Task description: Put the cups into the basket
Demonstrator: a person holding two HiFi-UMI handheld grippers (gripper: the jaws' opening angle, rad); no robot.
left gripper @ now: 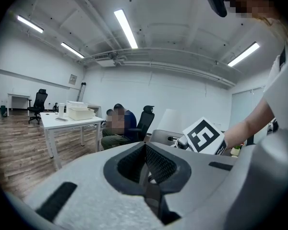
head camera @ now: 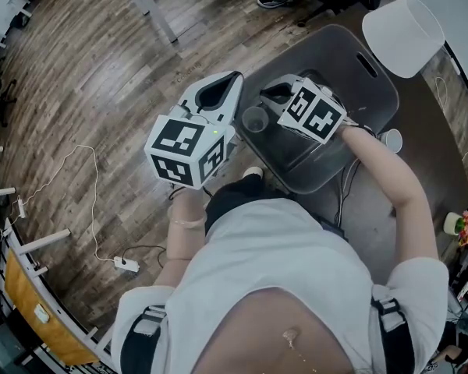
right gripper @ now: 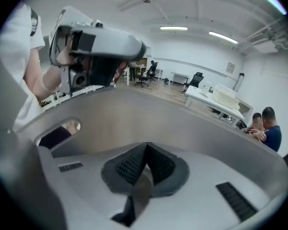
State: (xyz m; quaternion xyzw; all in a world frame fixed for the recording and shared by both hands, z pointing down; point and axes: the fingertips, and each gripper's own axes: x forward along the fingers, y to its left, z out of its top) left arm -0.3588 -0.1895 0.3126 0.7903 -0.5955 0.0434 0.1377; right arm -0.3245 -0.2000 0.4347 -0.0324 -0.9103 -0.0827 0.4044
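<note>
A translucent grey cup (head camera: 255, 120) stands upright at the near left corner of the grey basket (head camera: 374, 92), open end up. My right gripper (head camera: 269, 92) hovers just above and right of it, over the basket, jaws shut with nothing between them. The right gripper view shows its pads (right gripper: 134, 166) pressed together above the basket's inner wall (right gripper: 134, 111). My left gripper (head camera: 232, 80) hangs beside the basket's left rim, shut and empty, pointing roughly level across the room. A small white cup (head camera: 391, 140) sits on the table right of the basket.
A white lampshade (head camera: 403, 26) stands behind the basket. The basket rests on a grey table (head camera: 374, 209), with wood floor (head camera: 86, 68) to the left. A cable and power strip (head camera: 126, 265) lie on the floor. People sit at a white desk (left gripper: 69, 121) far off.
</note>
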